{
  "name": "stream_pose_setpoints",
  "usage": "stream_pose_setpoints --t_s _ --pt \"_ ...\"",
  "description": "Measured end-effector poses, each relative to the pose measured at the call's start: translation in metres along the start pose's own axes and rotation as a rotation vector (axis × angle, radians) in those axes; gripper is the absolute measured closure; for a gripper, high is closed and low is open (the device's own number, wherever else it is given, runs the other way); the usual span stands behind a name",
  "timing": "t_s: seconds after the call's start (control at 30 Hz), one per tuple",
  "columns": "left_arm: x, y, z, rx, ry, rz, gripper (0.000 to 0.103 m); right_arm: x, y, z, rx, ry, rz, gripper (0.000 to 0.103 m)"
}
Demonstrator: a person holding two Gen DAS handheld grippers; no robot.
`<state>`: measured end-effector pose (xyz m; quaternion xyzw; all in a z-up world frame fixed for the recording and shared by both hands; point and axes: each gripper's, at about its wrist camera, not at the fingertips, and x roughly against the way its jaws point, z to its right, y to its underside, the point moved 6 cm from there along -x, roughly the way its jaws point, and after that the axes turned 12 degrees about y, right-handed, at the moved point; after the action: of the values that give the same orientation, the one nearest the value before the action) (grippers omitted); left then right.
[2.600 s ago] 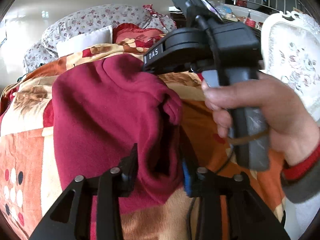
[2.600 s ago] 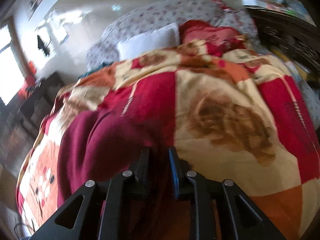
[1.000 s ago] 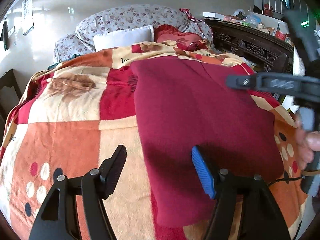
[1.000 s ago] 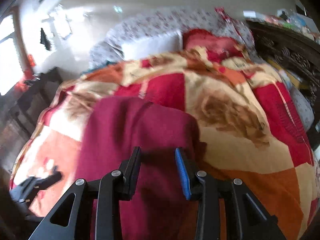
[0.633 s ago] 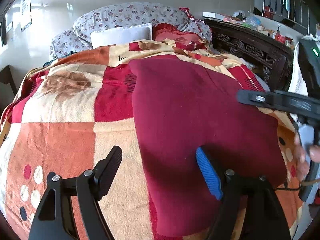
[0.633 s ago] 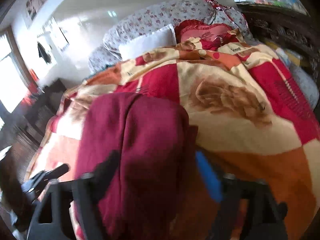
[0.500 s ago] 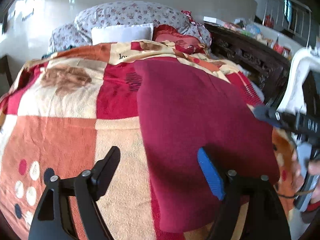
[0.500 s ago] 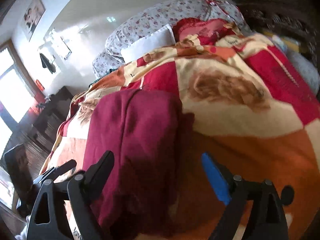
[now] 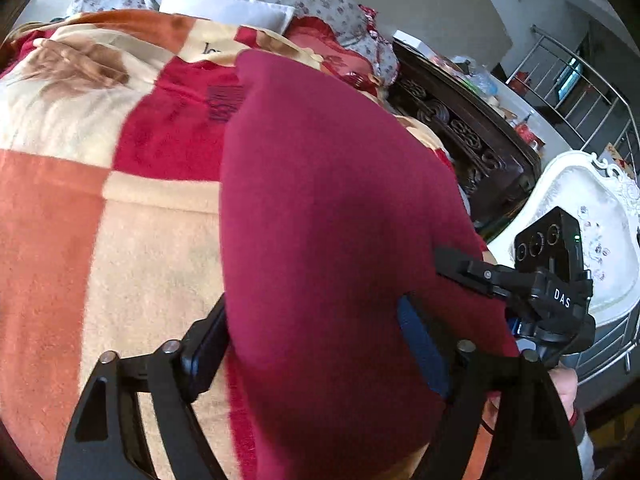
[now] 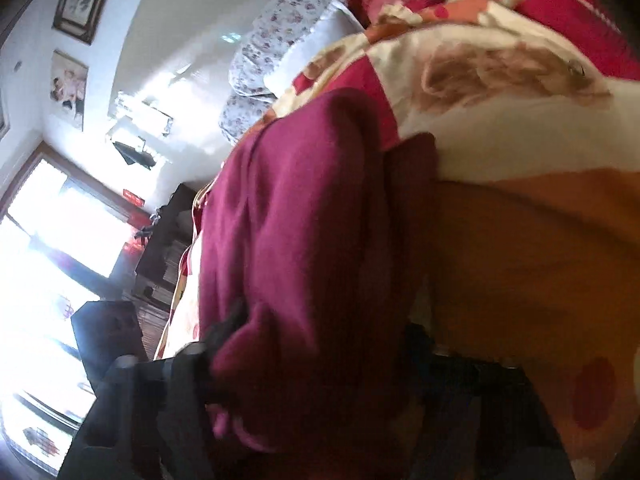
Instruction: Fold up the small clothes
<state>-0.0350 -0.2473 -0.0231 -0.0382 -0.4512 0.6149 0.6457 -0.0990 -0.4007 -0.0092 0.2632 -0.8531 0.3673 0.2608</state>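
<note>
Maroon fleece garment [image 9: 320, 208] on patchwork blanket [image 9: 100, 220] | lies between left gripper [image 9: 312, 340] fingers, jaws wide, closing | right gripper [image 10: 316, 344] straddles its bunched edge, jaws closing, grip unclear

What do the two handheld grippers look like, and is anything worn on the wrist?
The left gripper has black skeletal fingers with silver screws and one blue pad. The right gripper is black, marked DAS in white, with a lensed box showing a green light. A red cuff shows below the right hand.
</note>
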Motion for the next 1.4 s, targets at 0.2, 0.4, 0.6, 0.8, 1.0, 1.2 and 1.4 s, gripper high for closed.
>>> stream_pose_setpoints --t_s 0.2,0.4,0.6,0.8,1.0,1.2,1.4 --pt "0.038 0.002 0.017 -0.028 0.028 0.011 0.048 0.028 0.015 -0.048 0.07 -0.052 -0.001 0.05" --pt "0.102 0.03 0.022 -0.057 -0.052 -0.012 0.048 0.03 0.069 -0.087 0.121 -0.093 -0.059 0.049" --pt "0.117 0.081 -0.011 -0.01 -0.152 -0.098 0.045 0.022 0.113 -0.07 0.136 0.085 -0.107 0.029" --pt "0.141 0.082 -0.014 -0.011 -0.226 -0.007 0.037 0.083 0.119 -0.119 0.344 0.149 0.075 0.031" --pt "0.146 0.079 -0.01 -0.069 -0.337 0.028 0.036 0.059 0.146 -0.164 0.634 0.336 0.07 0.051" --pt "0.149 0.082 -0.007 -0.078 -0.362 0.054 0.036 0.041 0.154 -0.137 0.631 0.438 0.043 0.053" --pt "0.152 0.082 0.006 -0.139 -0.423 0.089 0.035 0.052 0.156 -0.146 0.579 0.431 0.061 0.053"
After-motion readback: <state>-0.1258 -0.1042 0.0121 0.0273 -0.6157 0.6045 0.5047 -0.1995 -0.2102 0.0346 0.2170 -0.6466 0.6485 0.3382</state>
